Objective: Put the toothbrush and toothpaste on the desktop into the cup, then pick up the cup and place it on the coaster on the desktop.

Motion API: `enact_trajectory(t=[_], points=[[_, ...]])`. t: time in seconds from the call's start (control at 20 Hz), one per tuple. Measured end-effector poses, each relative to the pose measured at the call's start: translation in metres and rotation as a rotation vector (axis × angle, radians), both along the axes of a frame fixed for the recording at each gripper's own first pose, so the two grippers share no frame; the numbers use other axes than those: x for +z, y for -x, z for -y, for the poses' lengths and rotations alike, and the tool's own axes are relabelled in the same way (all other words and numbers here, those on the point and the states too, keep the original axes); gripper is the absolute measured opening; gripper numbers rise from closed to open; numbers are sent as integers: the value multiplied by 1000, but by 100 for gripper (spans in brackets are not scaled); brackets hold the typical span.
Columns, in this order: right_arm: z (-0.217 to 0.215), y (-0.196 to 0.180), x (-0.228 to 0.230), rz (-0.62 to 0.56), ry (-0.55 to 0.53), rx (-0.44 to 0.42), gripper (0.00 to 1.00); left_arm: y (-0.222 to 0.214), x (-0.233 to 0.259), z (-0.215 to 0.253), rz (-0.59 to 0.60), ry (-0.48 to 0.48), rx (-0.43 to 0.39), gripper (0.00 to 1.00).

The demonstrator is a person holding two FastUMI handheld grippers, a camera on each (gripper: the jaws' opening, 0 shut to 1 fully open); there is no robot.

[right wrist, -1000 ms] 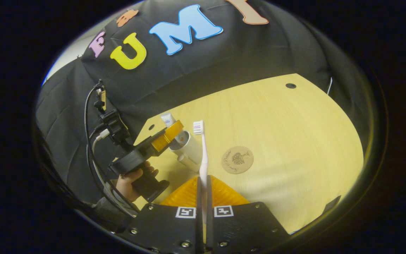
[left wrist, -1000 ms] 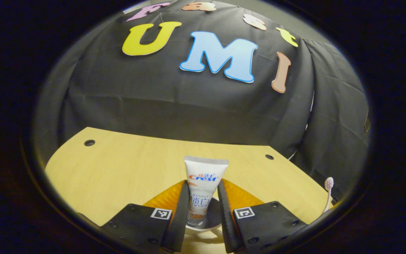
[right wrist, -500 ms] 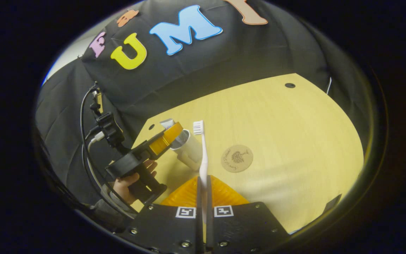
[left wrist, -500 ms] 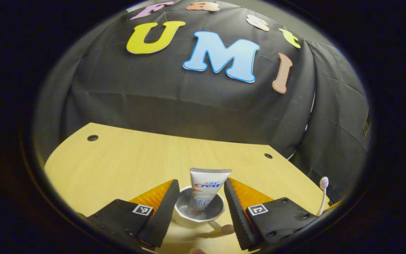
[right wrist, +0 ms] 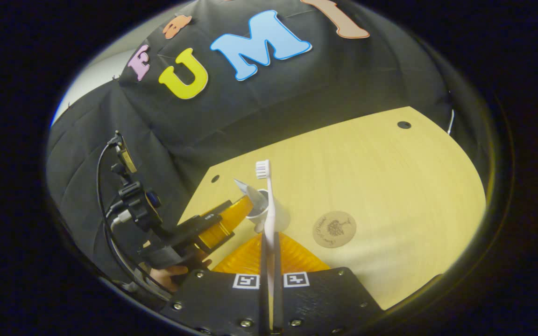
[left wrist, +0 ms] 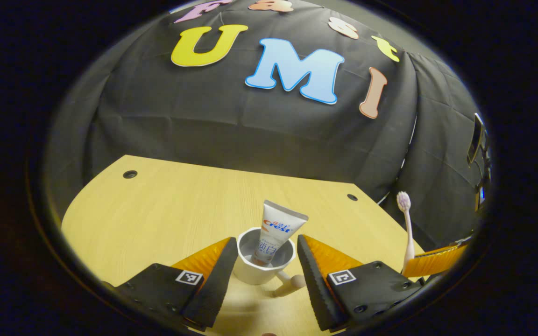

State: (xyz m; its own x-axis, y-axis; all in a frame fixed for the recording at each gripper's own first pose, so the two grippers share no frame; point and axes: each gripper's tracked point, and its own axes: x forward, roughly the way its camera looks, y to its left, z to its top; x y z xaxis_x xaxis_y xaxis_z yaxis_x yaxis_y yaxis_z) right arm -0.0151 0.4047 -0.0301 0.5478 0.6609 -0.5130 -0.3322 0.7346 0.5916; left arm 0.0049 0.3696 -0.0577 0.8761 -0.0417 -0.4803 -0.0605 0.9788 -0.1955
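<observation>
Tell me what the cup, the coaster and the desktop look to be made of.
Cup: glossy white, likely ceramic or hard plastic, with a smooth sheen; its handle looks like pale wood.
Coaster: thin matte tan disc with a dark printed design, probably wood or cork.
Desktop: pale wood-grain surface, possibly laminate, with fine straight streaks.

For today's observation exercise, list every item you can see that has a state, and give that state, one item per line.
toothpaste: standing tilted inside the cup, released.
cup: upright on the desktop, off the coaster.
toothbrush: clamped upright, bristles up, not in the cup.
coaster: flat, bare.
left gripper: open, fingers astride the cup.
right gripper: shut on the toothbrush.
</observation>
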Motion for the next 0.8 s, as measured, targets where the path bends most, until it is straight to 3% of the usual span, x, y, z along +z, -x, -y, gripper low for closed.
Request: enact_trajectory(t=[0.1, 0.35, 0.4, 0.8], points=[[-12, -8, 8, 23, -11, 21, 5, 7, 0, -3, -17, 3, 0, 88], [-46, -31, 27, 112, -30, 79, 4, 32, 5, -13, -38, 17, 21, 80], [-53, -38, 28, 129, -32, 81, 4, 37, 5, -16, -50, 20, 24, 84], [-111, -80, 43, 228, -93, 93, 4, 72, 0, -34, -96, 80, 33, 88]])
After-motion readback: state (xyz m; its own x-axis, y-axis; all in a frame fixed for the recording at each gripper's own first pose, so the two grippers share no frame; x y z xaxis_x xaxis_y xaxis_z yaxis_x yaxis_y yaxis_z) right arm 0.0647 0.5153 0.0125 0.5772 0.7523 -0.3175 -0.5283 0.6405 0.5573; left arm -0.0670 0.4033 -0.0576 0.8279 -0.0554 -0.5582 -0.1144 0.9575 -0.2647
